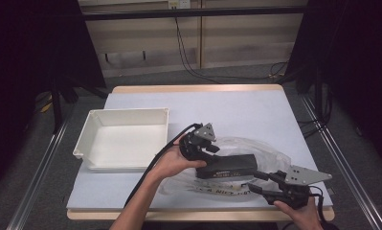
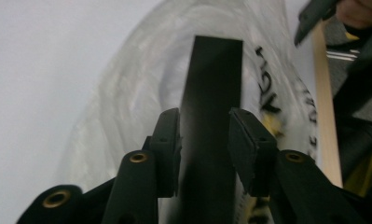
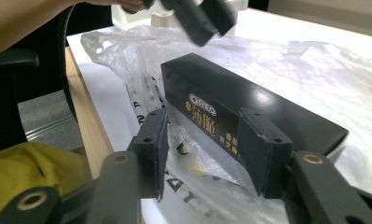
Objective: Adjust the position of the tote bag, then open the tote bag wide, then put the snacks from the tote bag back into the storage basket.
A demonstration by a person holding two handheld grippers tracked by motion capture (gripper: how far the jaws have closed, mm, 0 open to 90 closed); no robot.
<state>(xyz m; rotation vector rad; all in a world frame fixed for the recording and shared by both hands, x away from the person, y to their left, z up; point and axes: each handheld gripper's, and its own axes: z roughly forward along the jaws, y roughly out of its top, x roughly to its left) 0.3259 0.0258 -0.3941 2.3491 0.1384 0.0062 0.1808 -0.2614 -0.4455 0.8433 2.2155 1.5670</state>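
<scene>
A pale blue table (image 1: 236,108) stands in a dim room with black curtains at both sides. At its centre right lies a black Oreo biscuit box (image 1: 227,167) on a crumpled clear plastic bag (image 1: 263,148). The left gripper (image 2: 204,135) hangs over the box's 9 o'clock end, jaws parted, pads clear of its sides. The right gripper (image 1: 255,181) sits at the box's 4 o'clock corner, jaws spread, pinching nothing. A white tray (image 1: 126,114) rests at 9 o'clock.
</scene>
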